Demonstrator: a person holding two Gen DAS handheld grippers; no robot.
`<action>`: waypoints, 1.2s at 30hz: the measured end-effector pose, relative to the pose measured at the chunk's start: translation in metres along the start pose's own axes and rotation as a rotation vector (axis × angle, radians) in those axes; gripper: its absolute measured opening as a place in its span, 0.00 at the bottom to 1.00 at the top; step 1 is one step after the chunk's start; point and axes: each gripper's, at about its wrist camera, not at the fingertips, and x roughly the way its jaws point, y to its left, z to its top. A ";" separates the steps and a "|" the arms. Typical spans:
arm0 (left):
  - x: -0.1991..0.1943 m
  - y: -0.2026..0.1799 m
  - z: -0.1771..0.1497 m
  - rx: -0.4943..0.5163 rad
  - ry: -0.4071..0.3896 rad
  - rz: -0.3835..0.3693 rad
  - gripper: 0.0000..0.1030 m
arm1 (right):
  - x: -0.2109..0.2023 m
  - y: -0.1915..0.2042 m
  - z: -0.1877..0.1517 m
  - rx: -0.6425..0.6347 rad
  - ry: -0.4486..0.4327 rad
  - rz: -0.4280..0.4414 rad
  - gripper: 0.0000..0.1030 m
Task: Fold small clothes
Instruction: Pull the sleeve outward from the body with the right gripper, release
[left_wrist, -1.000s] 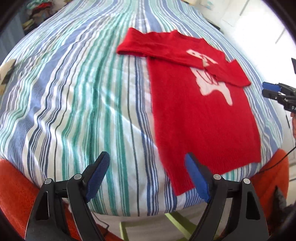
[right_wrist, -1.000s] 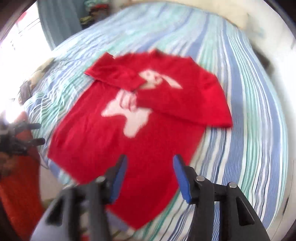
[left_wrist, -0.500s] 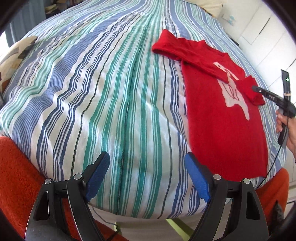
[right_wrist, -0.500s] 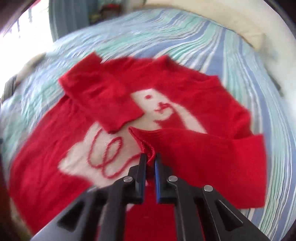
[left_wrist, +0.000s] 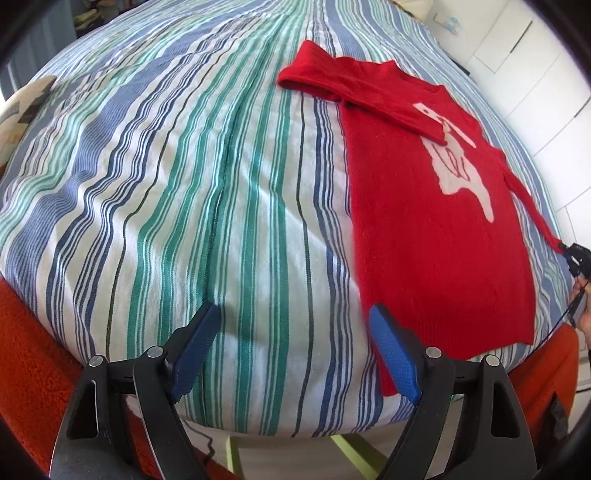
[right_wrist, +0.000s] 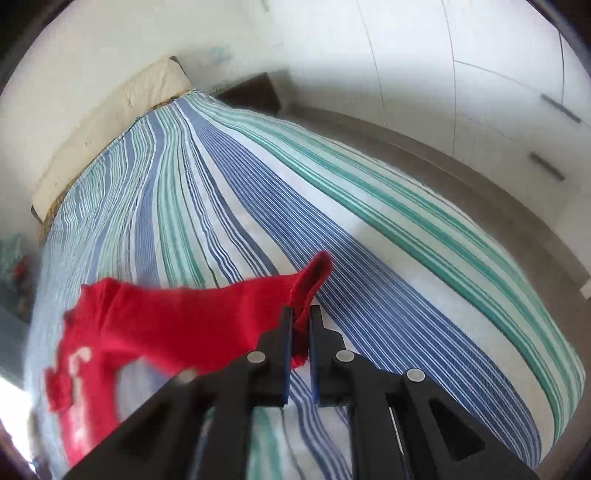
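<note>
- Your left gripper (left_wrist: 291, 350) hangs over the near edge of the bed (left_wrist: 184, 184), tipped steeply down, jaws wide apart with nothing between them. Its right pad sits just above the near hem corner of the sweater (left_wrist: 424, 221).
- The sweater is red knit with a white animal figure on the chest. It lies flat on the striped cover, toward the right side of the bed as the left wrist view shows it. 1 sleeve (left_wrist: 351, 88) is folded across the chest at the far end.
- Handling, my judgement: light, soft and limp, with no stiffness. It will drape and stretch under pull, and the knit should not slip in rubber pads. Best holds are cuffs, hem corners and shoulder seams.
- The other sleeve (left_wrist: 528, 203) is drawn out taut to the right, off the sweater's body.
- Your right gripper (right_wrist: 300, 332) is clamped nearly closed on that sleeve's cuff (right_wrist: 314, 273), angled downward, with the cloth bunched between the pads.
- Risk: pulling further may drag the sweater's body sideways.
</note>
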 end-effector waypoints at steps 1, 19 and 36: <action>0.000 0.000 0.000 0.000 0.001 0.003 0.82 | 0.003 -0.005 -0.005 0.020 0.007 0.007 0.07; 0.004 0.001 -0.002 0.007 0.006 0.024 0.82 | 0.053 -0.053 0.003 0.336 0.124 0.241 0.38; 0.010 0.003 0.000 -0.001 0.022 0.030 0.82 | 0.030 -0.055 0.027 0.197 0.014 0.008 0.29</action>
